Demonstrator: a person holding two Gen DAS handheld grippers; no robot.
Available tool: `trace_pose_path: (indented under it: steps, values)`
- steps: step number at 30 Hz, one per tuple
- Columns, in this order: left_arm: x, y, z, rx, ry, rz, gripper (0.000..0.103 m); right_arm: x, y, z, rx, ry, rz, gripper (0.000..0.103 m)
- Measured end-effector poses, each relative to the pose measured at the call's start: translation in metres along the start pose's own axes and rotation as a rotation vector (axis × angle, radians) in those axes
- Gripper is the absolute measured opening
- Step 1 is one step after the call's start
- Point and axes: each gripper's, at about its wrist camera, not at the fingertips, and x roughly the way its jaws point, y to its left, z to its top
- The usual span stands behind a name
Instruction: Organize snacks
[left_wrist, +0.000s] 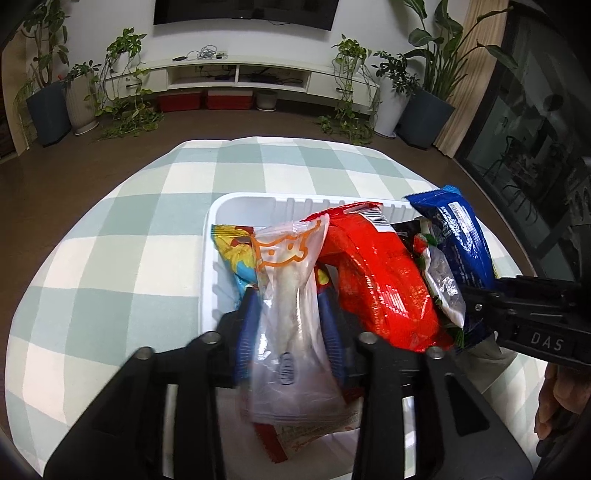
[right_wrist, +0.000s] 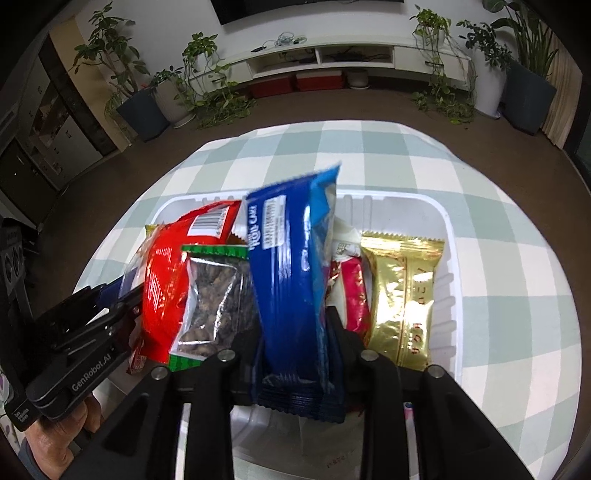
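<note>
While both grippers hang over the white tray (left_wrist: 221, 206) on a green-checked tablecloth (left_wrist: 122, 236), we see the left gripper (left_wrist: 290, 314) around a clear packet (left_wrist: 291, 295), the right gripper (right_wrist: 295, 332) around a blue packet (right_wrist: 291, 266); grip unclear. Beyond the jaws: brown floor (left_wrist: 74, 177), potted plants (left_wrist: 48, 103), TV shelf (left_wrist: 236, 77).

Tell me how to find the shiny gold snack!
Look at the white tray on the checked tablecloth. The gold packet lies flat at the tray's right end, beside a red and white wrapper. It is the only shiny gold one there.
</note>
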Motion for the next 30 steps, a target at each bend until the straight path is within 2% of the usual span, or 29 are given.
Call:
trace_pose_path:
  steps: [1,5,10,13,21,24,26,28,30]
  values:
    - [-0.001,0.001,0.000,-0.002,-0.005,0.003,0.047,0.000,0.001,0.000,-0.001,-0.004,-0.004,0.045]
    - [-0.009,-0.001,0.000,0.005,-0.016,0.018,0.052,-0.007,0.002,0.001,-0.010,-0.023,-0.021,0.053]
    - [-0.018,-0.007,-0.002,0.026,-0.037,0.038,0.059,-0.018,0.003,0.002,-0.010,-0.047,-0.027,0.058]
    - [-0.021,-0.006,-0.002,0.021,-0.039,0.033,0.060,-0.022,0.003,0.001,-0.009,-0.057,-0.030,0.060]
    - [-0.042,-0.005,-0.008,0.024,-0.082,0.023,0.074,-0.044,0.003,-0.006,-0.002,-0.106,-0.030,0.069]
    - [-0.064,-0.004,-0.015,0.034,-0.137,0.045,0.090,-0.059,0.005,-0.015,0.002,-0.150,-0.015,0.074]
    - [-0.087,-0.005,-0.021,0.049,-0.202,0.065,0.103,-0.076,0.007,-0.024,-0.013,-0.206,-0.007,0.077]
    - [-0.111,-0.009,-0.030,0.076,-0.269,0.083,0.103,-0.092,0.012,-0.034,-0.039,-0.270,-0.020,0.078]
    - [-0.135,-0.015,-0.040,0.106,-0.332,0.107,0.103,-0.118,0.020,-0.049,-0.079,-0.373,-0.039,0.082]
